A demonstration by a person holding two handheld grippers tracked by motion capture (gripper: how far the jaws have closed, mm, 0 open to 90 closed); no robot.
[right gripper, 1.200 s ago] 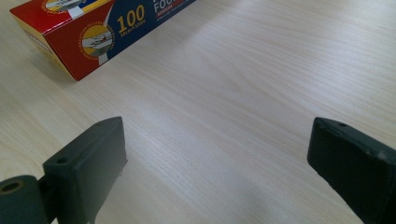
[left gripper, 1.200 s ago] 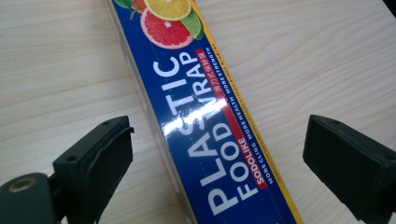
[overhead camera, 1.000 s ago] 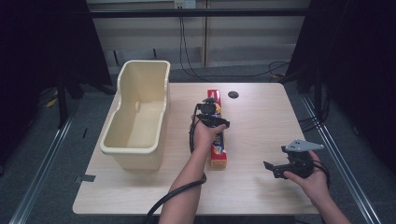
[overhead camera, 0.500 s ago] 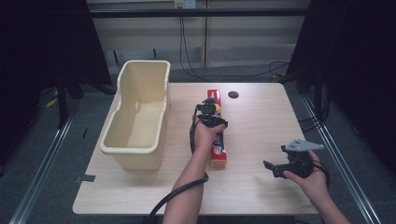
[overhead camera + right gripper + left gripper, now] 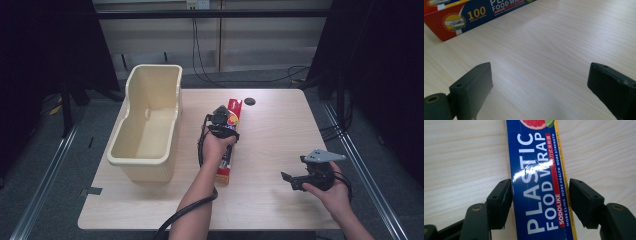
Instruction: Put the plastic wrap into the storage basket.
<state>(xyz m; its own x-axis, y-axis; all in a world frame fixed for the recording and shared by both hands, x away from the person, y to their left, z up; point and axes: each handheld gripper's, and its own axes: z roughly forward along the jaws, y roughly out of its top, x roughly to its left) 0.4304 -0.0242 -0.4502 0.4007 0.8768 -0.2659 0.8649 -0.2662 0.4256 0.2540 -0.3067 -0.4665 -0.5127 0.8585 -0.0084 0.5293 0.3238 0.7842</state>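
1. Plastic wrap box (image 5: pixel 230 140) lies flat near the table's (image 5: pixel 280 130) middle, long axis running near-to-far, red end toward the far edge.
2. Left gripper (image 5: pixel 220 123) sits over the box's mid-length, pointing down. In the left gripper view its jaws straddle the box (image 5: pixel 537 185): the left jaw is at the box's edge, the right jaw has a small gap to the yellow edge. Not clamped; cannot tell whether the left pad actually touches.
3. Right gripper (image 5: pixel 295 179) is held at the near right of the table, well apart from the box, jaws spread wide over bare wood. In the right gripper view a box end (image 5: pixel 474 12) shows at the far left.
4. Cream plastic tub (image 5: pixel 147 125) stands left of the box, near it but not touching, interior bare.
5. Small black disc (image 5: pixel 250 101) on the table just beyond the box's far end, to its right.
6. Nothing lies between the box and the tub; the left forearm (image 5: pixel 200 200) crosses the near table edge.
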